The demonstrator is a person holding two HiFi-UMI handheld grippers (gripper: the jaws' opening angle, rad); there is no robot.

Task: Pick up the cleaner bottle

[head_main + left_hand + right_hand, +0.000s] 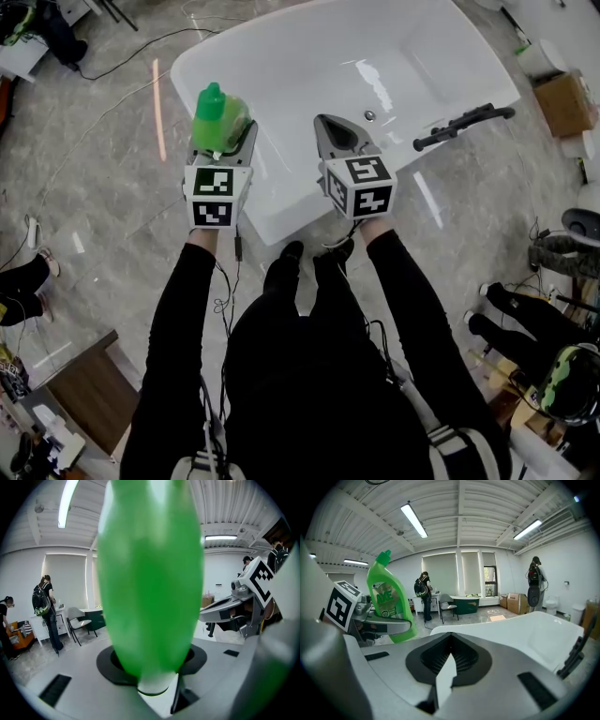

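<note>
Clamped in the left claw (228,141): the green bottle (218,115), upright, angled cap uppermost, jaws spread wide by its body. Filling most of the left gripper view, that same green body, pinched low down between the pads. Held at the near-left rim of the white tub (412,66); from above, hard to say whether clear of the rim or just touching it.

Just beside it, the right claw (339,131), jaws together on nothing, pointed over the tub's near rim. Seen from the right gripper view, the bottle standing tall at left, label facing across.

Behind both claws, black sleeves (183,319) reaching forward from the head camera.

Along the tub's right edge, a black handle (464,125) lying across the rim. Around the tub, grey marbled floor (103,178), a cable (122,54) trailing at upper left. At far right, a cardboard box (565,103) on that floor.

Further back in the right gripper view, a person (423,591) with a backpack standing by the windows, a chair (448,605) just beside them.
</note>
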